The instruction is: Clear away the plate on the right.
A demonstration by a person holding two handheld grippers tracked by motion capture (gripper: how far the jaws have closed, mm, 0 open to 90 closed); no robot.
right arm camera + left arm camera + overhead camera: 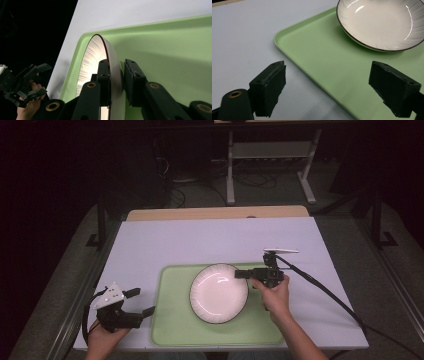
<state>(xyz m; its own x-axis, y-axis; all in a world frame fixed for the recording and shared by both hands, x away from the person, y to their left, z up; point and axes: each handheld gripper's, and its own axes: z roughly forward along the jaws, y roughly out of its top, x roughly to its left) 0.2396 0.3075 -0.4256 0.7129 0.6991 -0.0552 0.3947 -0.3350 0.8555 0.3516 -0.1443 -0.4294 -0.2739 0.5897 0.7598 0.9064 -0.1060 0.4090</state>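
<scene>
A white plate (218,292) with a dark rim sits on a pale green tray (172,320) at the table's near middle. My right gripper (241,274) reaches in from the right and is shut on the plate's right rim. In the right gripper view its jaws straddle the plate (93,57), one pad inside and one under it, with the tray (170,50) behind. My left gripper (141,302) hovers open by the tray's left edge, holding nothing. In the left gripper view the wide gap of the left gripper (329,82) spans the rim of the tray (324,62), with the plate (382,22) beyond.
The tray lies on a white table top (200,240) with a wooden strip (215,213) along its far edge. A cable (325,290) trails right from my right gripper. Beyond the table stand white desk legs (230,170) on a dark floor.
</scene>
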